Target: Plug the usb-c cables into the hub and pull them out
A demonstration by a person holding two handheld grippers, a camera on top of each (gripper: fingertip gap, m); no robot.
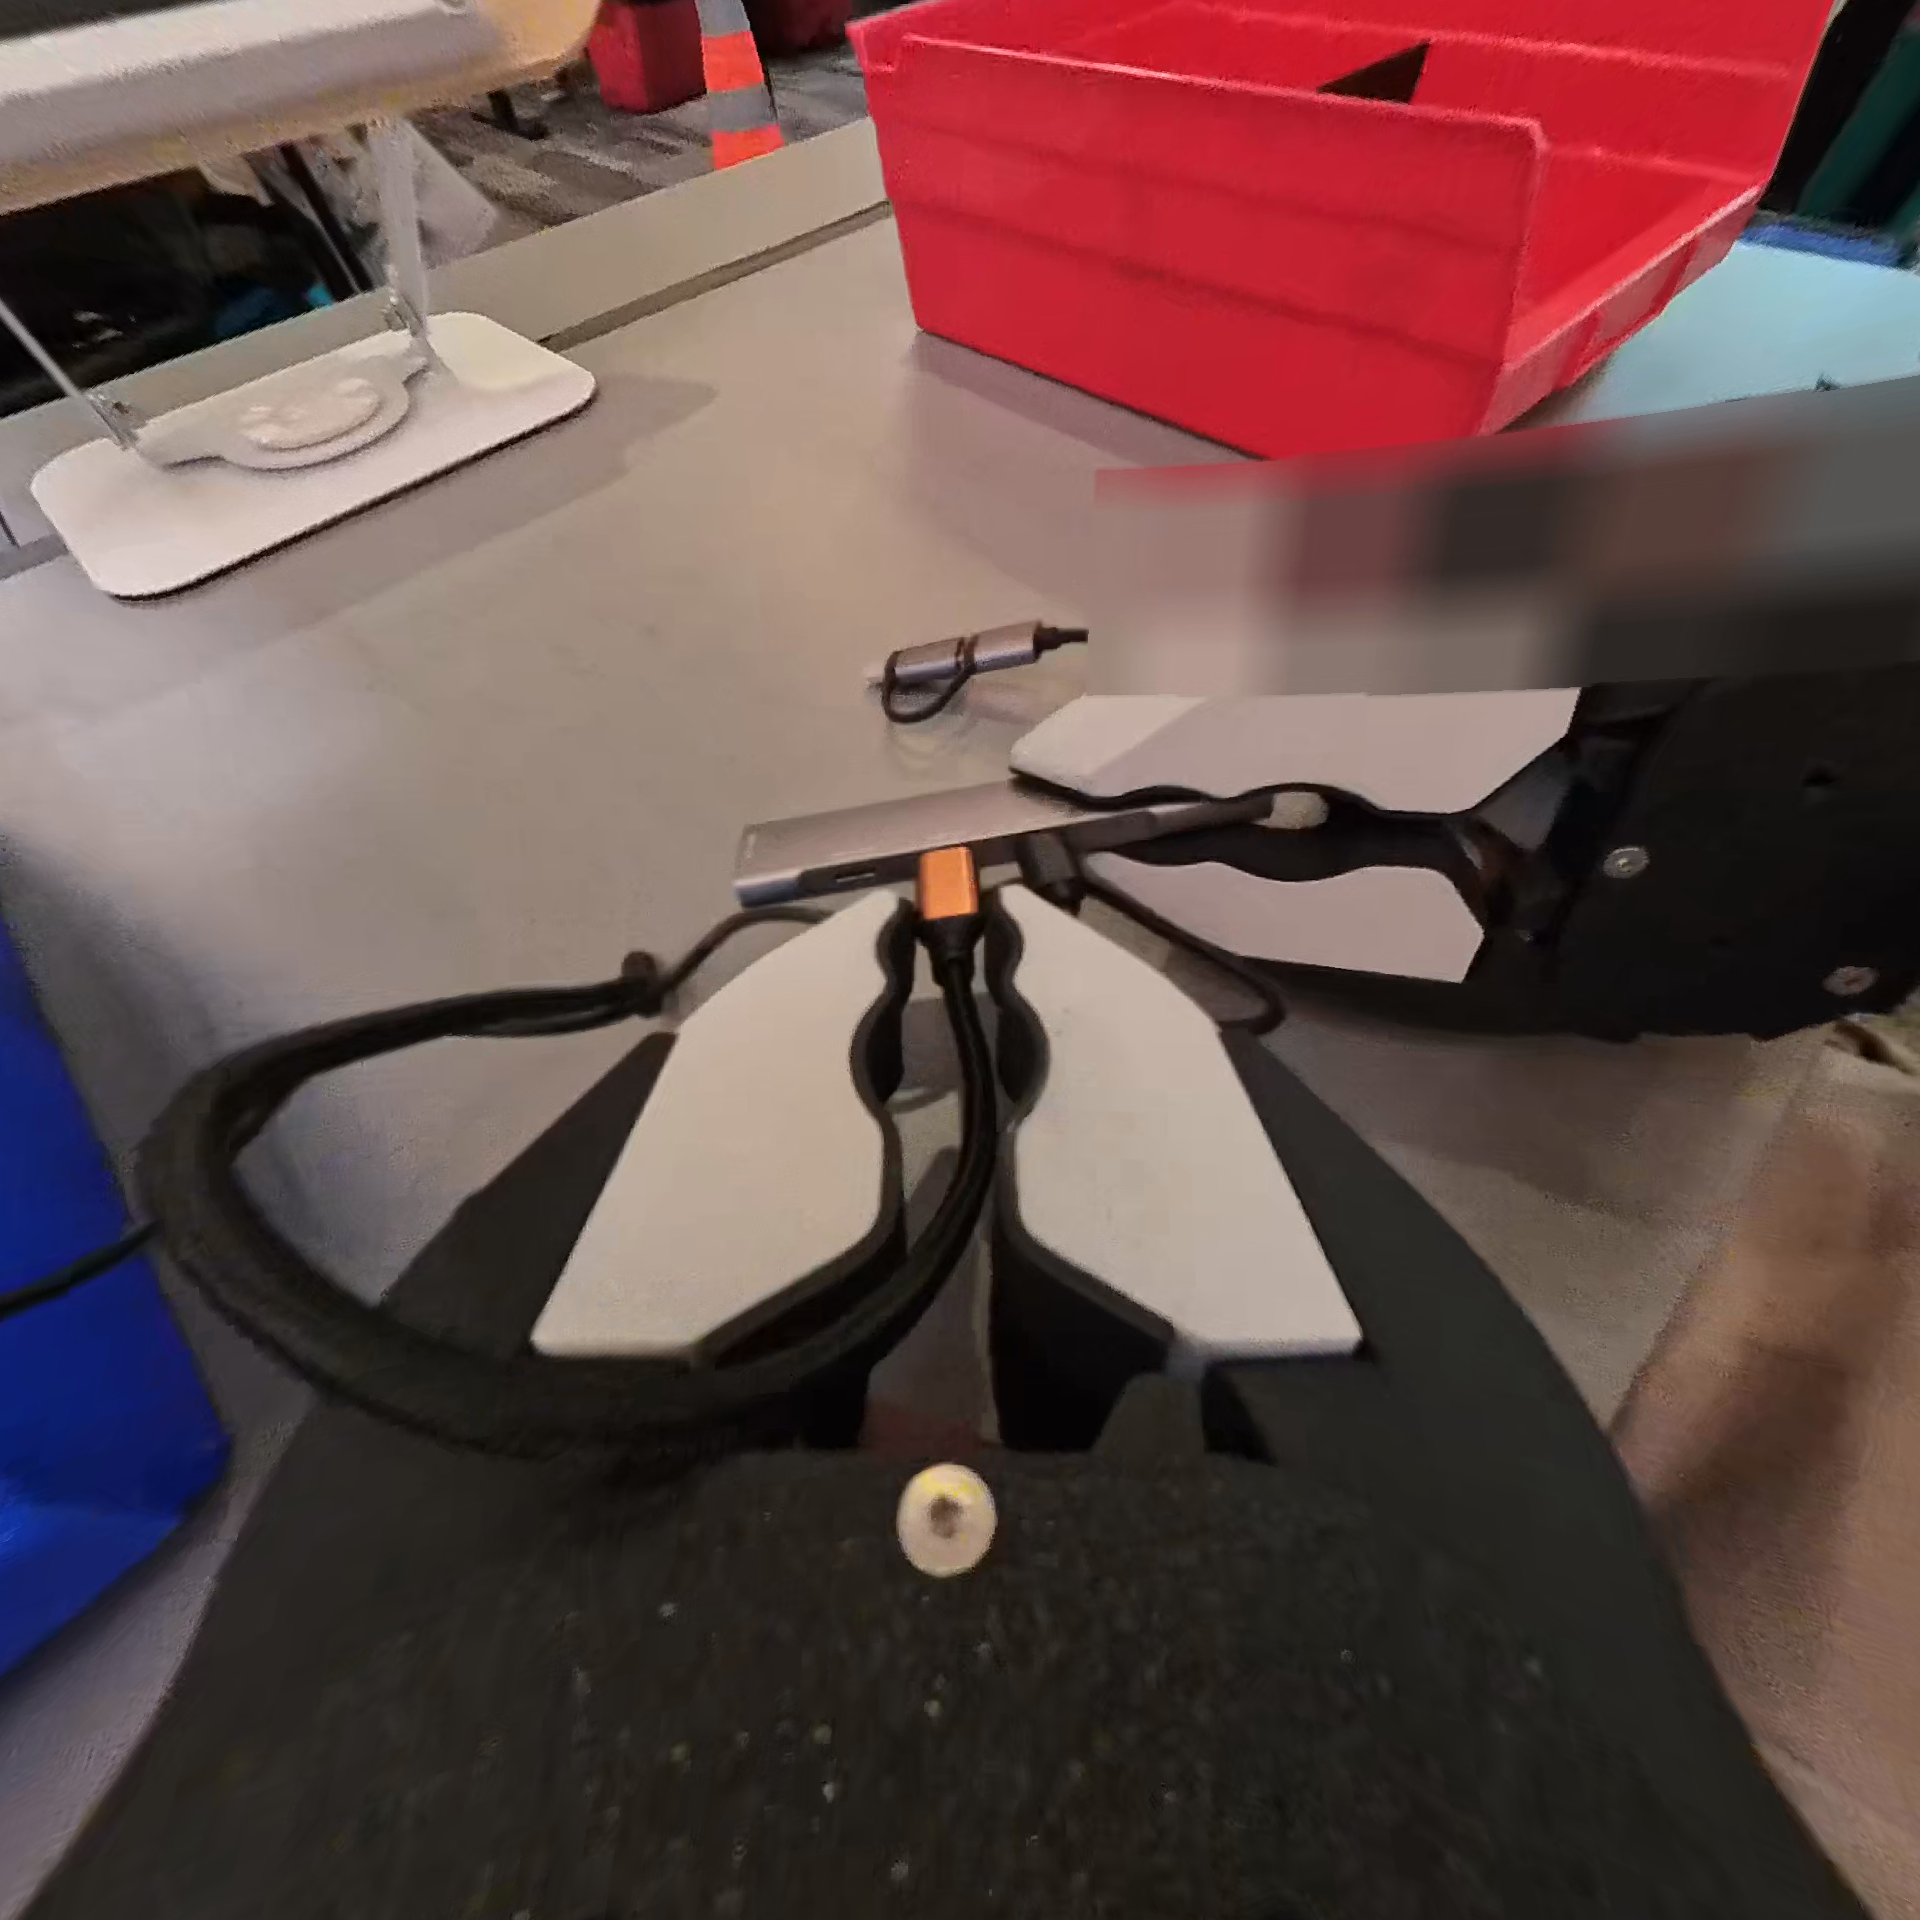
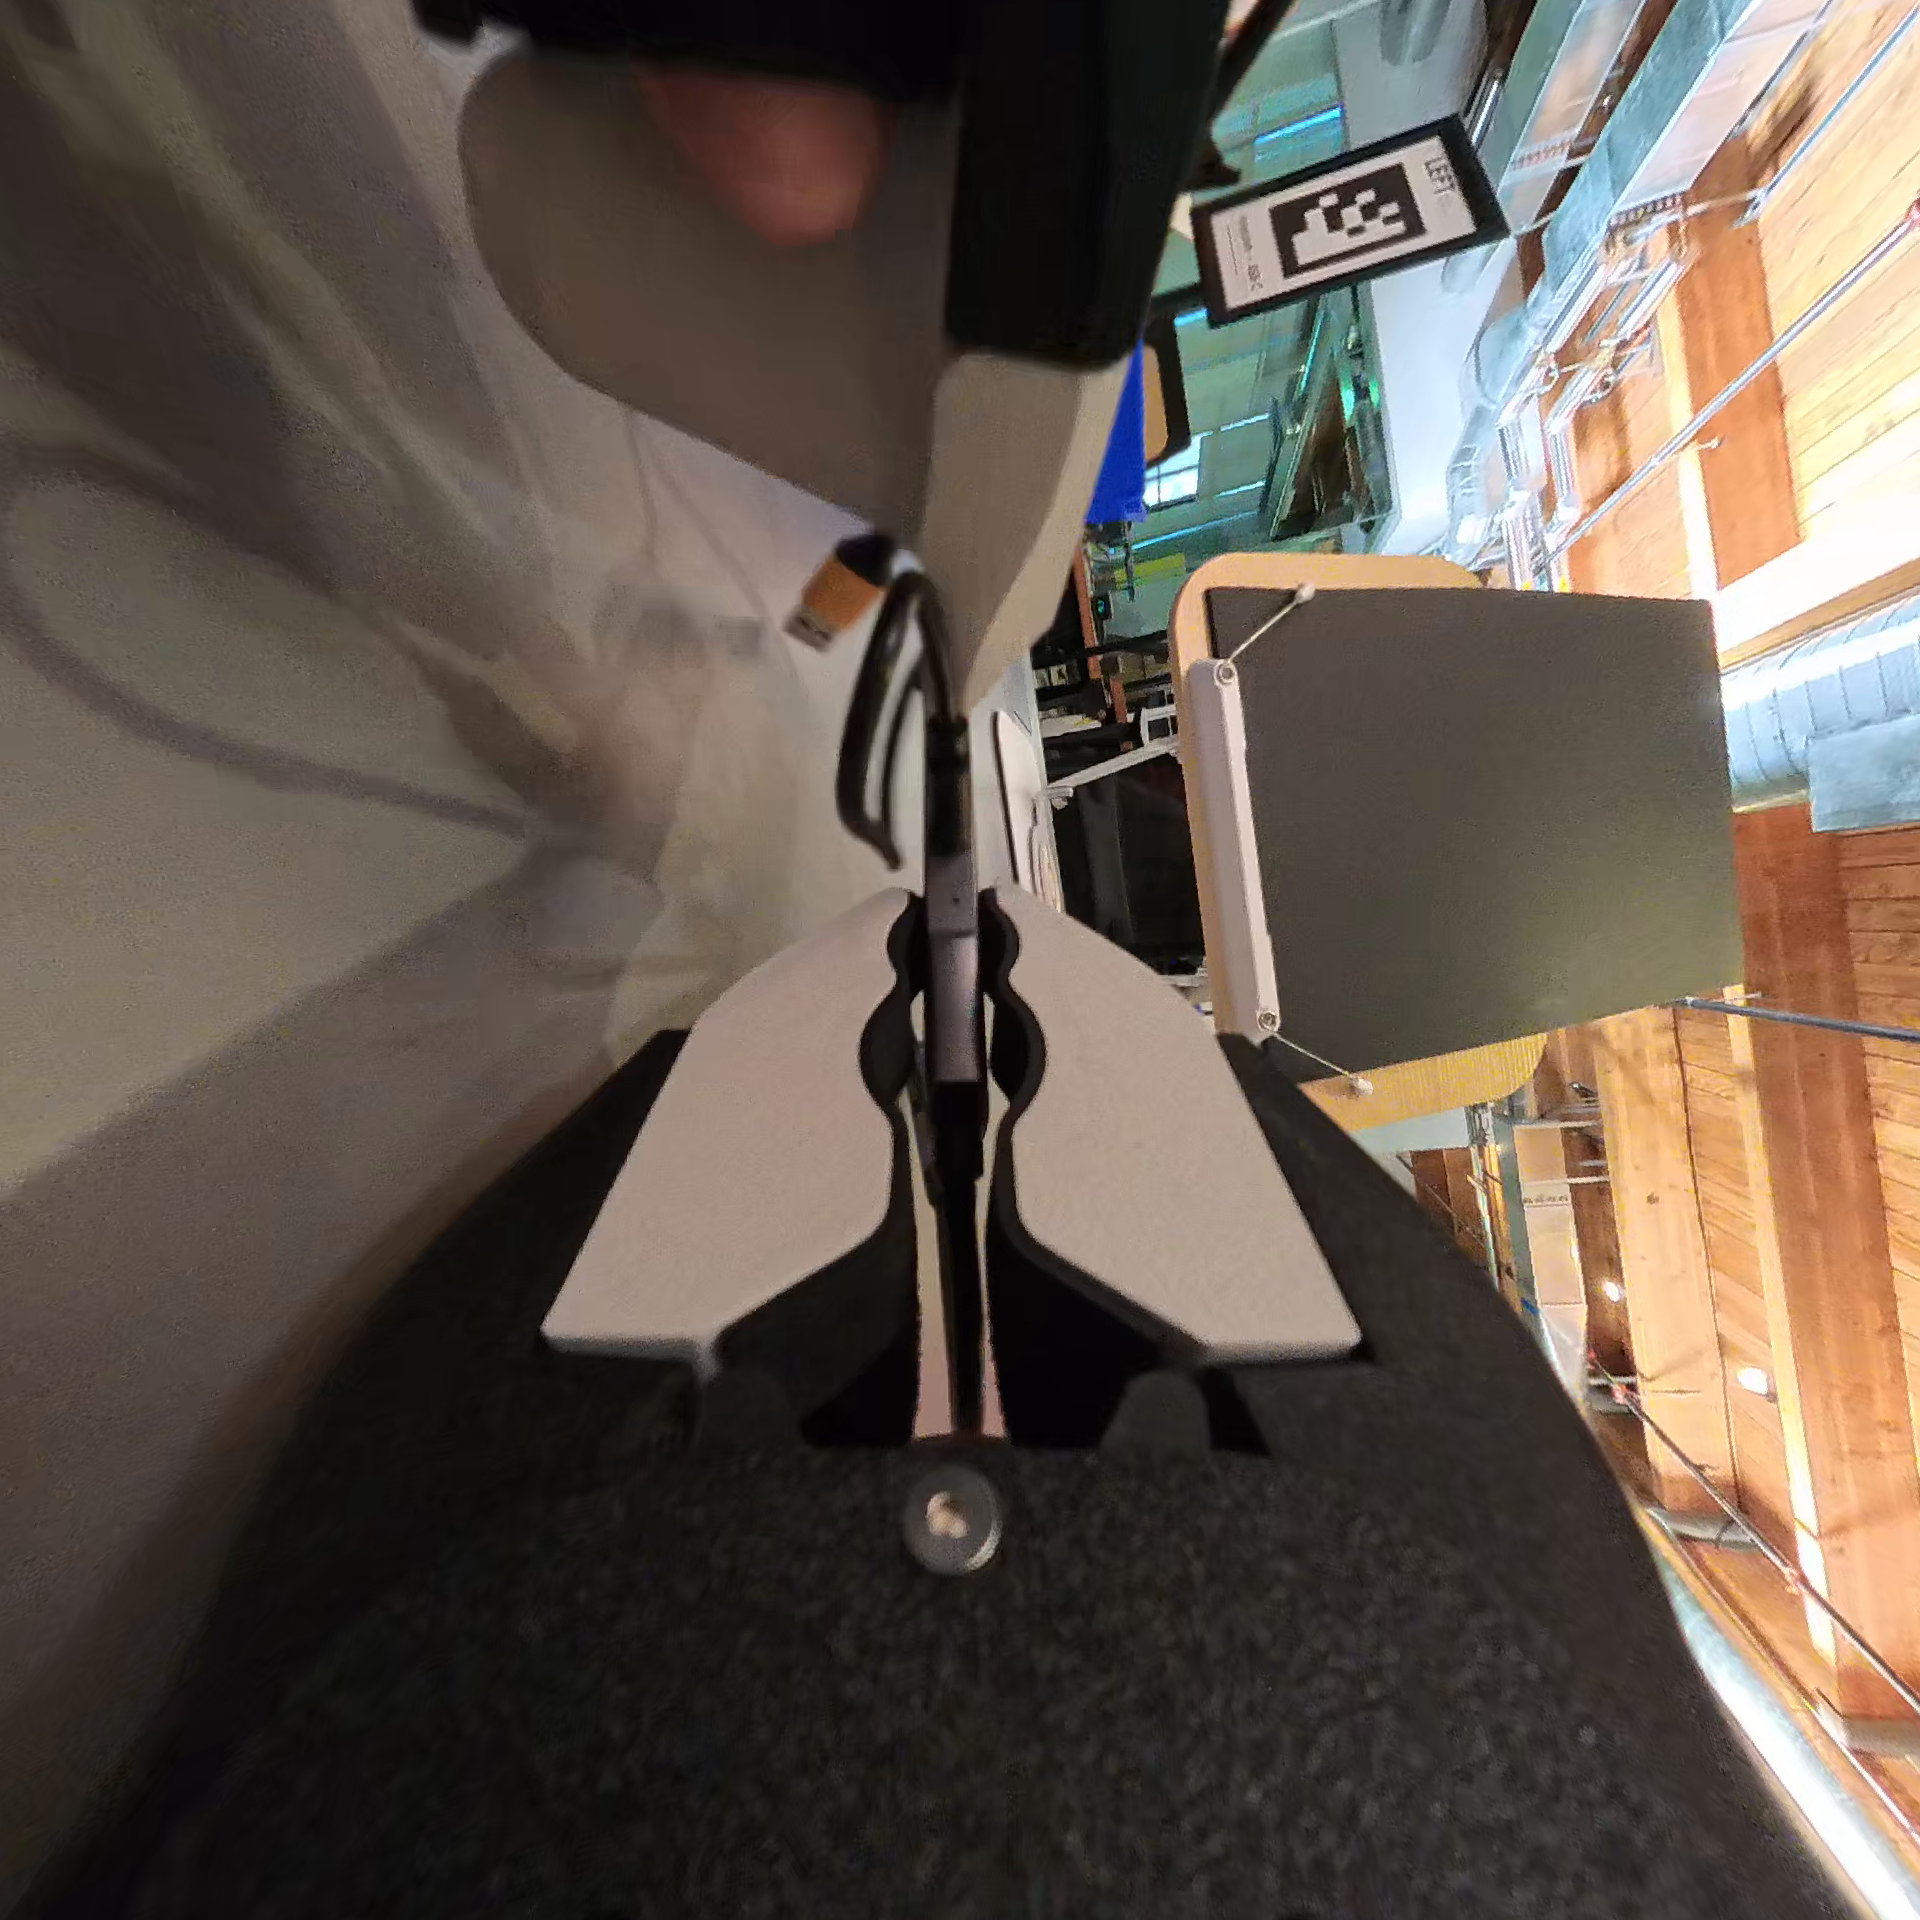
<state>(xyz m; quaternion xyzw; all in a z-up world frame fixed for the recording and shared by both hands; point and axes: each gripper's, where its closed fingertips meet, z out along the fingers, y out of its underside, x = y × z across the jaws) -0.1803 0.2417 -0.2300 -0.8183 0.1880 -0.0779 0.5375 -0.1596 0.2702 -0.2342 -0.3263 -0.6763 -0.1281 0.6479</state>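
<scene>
Right jaws pinch the hub (image 1: pixel 914 847) clear of the table, left jaws pinch the orange cable (image 1: pixel 961 997) behind its seated plug; a black cable (image 1: pixel 1049 871) looks plugged beside it, so pulling remains.

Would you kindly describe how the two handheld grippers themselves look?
The left gripper and right gripper match: black speckled bodies, a silver screw at centre, and pale grey fingers with wavy black inner edges. A black-and-white square marker sits on the left one.

The left wrist view looks level and close along its tool (image 1: pixel 948 914) across the bench (image 1: pixel 540 727); the right wrist view, rolled sideways, looks close along its own tool (image 2: pixel 951 914). Both share the hub (image 1: pixel 883 842).
</scene>
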